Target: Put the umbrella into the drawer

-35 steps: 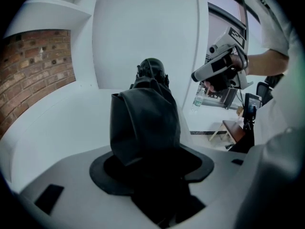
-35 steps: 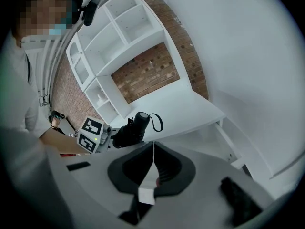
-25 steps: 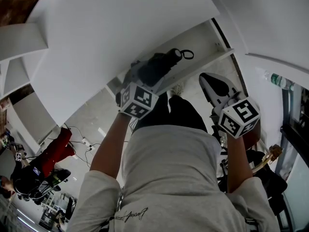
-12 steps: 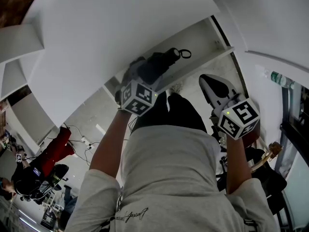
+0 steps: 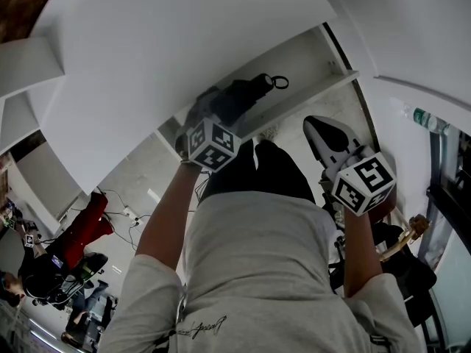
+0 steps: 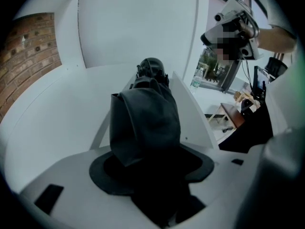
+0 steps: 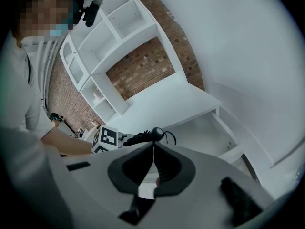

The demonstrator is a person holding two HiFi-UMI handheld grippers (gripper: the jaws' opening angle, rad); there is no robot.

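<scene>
Umbrella (image 6: 145,123) masks L tongs (image 6: 151,173), prob. gripped.

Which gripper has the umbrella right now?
The left gripper: its jaws clamp the folded black umbrella. The right gripper has its jaws together, with nothing between them.

We log a brick wall (image 7: 143,66) behind white open shelving (image 7: 102,37) — a broad white desk top (image 5: 184,50) in front, pale glossy floor (image 5: 140,179) below.

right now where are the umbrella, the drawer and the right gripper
umbrella (image 6: 143,123), left gripper view, folded fabric
drawer (image 5: 300,61), head view, bare inside floor
right gripper (image 7: 153,149), right gripper view, closed jaw tips
</scene>
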